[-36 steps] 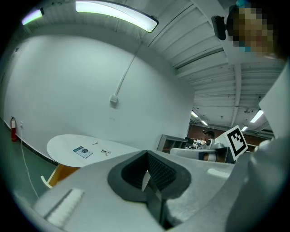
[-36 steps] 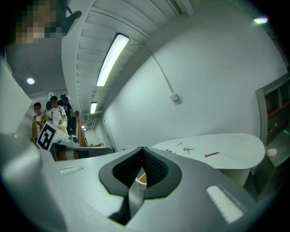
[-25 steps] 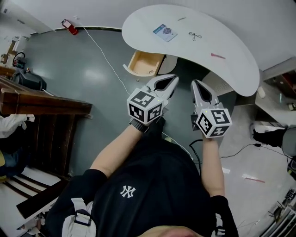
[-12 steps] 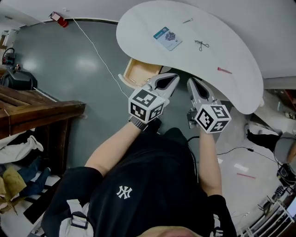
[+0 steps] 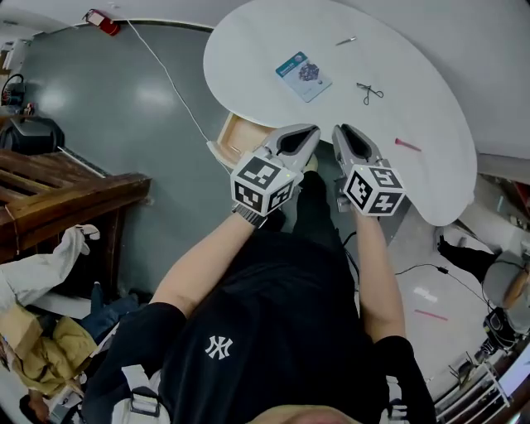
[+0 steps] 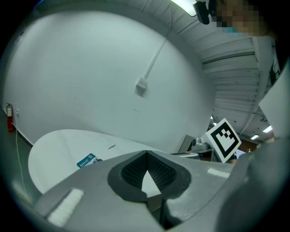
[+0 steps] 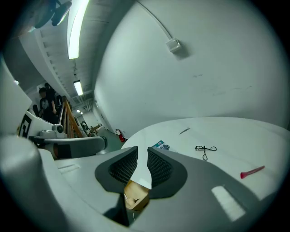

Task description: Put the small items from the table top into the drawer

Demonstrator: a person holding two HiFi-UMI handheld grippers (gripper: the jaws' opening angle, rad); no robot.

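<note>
A white curved table (image 5: 248, 50) carries a blue card (image 5: 303, 71), a black wire clip (image 5: 368, 91), a pink stick (image 5: 406, 145) and a small metal pin (image 5: 346, 40). Under its near edge a wooden drawer (image 5: 234, 139) stands pulled out. My left gripper (image 5: 308, 131) is shut and empty, held at the table's near edge beside the drawer. My right gripper (image 5: 341, 131) sits just to its right, jaws a narrow gap apart, holding nothing. The right gripper view shows the card (image 7: 161, 145), clip (image 7: 205, 149), pink stick (image 7: 252, 171) and drawer (image 7: 136, 195) beyond the right gripper (image 7: 142, 152).
A dark wooden bench (image 5: 74, 190) stands at the left on the grey floor. A white cable (image 5: 170, 79) runs from a red object (image 5: 98, 20) toward the drawer. Clutter and cables (image 5: 464, 257) lie at the right. A wall rises behind the table.
The person has stepped closer to the table. Both grippers moved forward and up to the table's near edge; the drawer is now partly hidden by the left gripper.
</note>
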